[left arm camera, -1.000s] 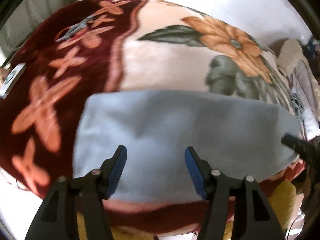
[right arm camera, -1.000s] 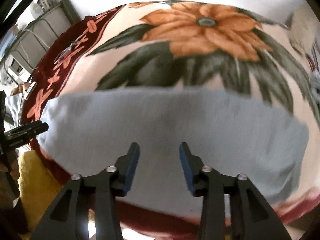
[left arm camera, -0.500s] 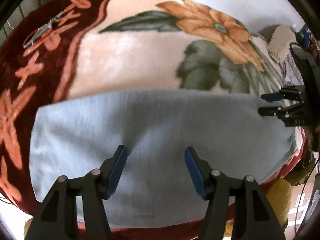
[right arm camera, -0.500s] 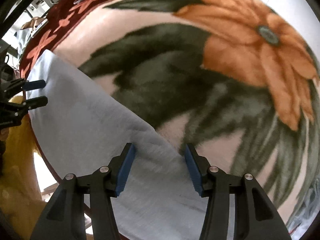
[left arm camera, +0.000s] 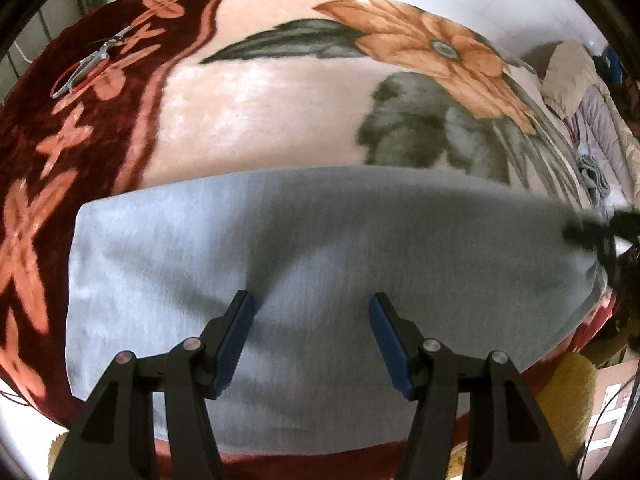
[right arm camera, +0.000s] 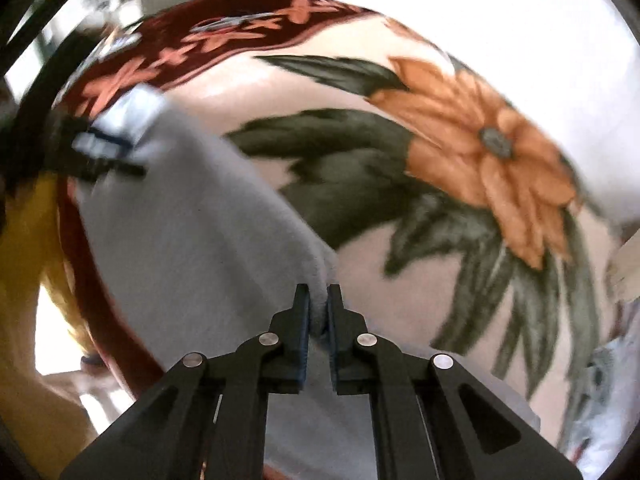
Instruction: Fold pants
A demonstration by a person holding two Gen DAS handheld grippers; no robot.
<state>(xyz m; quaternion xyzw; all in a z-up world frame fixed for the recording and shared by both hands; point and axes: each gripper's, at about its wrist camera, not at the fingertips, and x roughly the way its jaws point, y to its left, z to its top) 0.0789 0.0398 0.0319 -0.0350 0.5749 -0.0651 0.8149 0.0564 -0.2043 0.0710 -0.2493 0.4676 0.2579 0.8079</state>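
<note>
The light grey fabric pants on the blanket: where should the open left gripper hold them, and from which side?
Grip the near long edge of the light grey fabric pants, from above. They lie flat on the floral plush blanket, so only edges offer a pinch. The left gripper hangs open over them; the right gripper already pinches their right end.

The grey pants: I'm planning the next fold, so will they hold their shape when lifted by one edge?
Probably not. The grey pants bunch where the right gripper pinches their edge, so they look floppy. Their matte knit on the plush blanket suggests they would drag rather than slide.
</note>
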